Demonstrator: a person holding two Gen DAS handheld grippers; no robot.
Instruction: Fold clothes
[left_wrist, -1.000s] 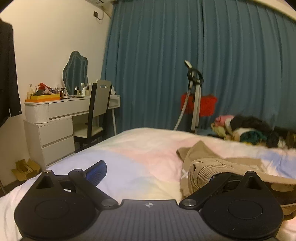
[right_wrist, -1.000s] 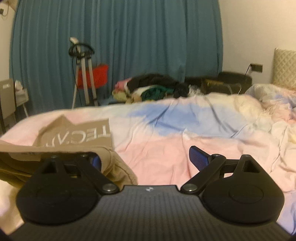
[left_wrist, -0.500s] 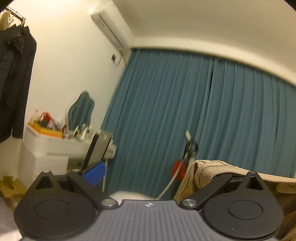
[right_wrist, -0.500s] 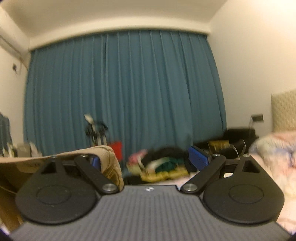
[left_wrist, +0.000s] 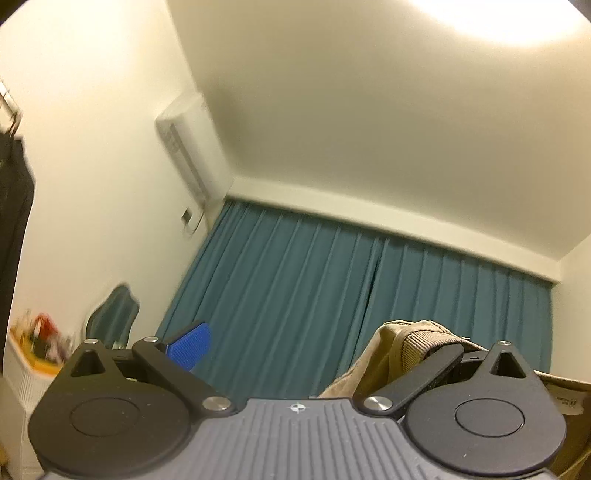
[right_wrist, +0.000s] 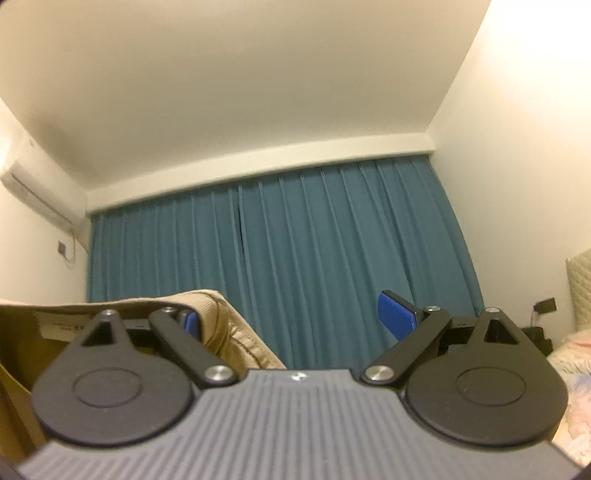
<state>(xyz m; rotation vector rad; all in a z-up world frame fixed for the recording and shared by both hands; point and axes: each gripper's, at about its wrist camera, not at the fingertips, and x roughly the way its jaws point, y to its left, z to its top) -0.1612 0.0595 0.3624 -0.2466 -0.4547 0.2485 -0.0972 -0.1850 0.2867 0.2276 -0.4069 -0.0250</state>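
Both tongs tilted up toward the ceiling, each spread wide with a tan garment draped over one finger.

Left tongs (left_wrist: 314, 343): jaws wide, the bare blue pad (left_wrist: 190, 345) at 9 o'clock, the tan garment (left_wrist: 406, 347) hooked over the finger at 3 o'clock, its ribbed hem bunched on top. Right tongs (right_wrist: 295, 319): jaws wide, the same garment (right_wrist: 221, 325) hanging over the finger at 9 o'clock, a white label showing on its inner face, the other blue pad (right_wrist: 397, 317) bare at 3 o'clock. Behind, a teal curtain (right_wrist: 295, 240) fills the middle; an air conditioner (left_wrist: 184, 144) sits on the wall at 10 o'clock in the left view.
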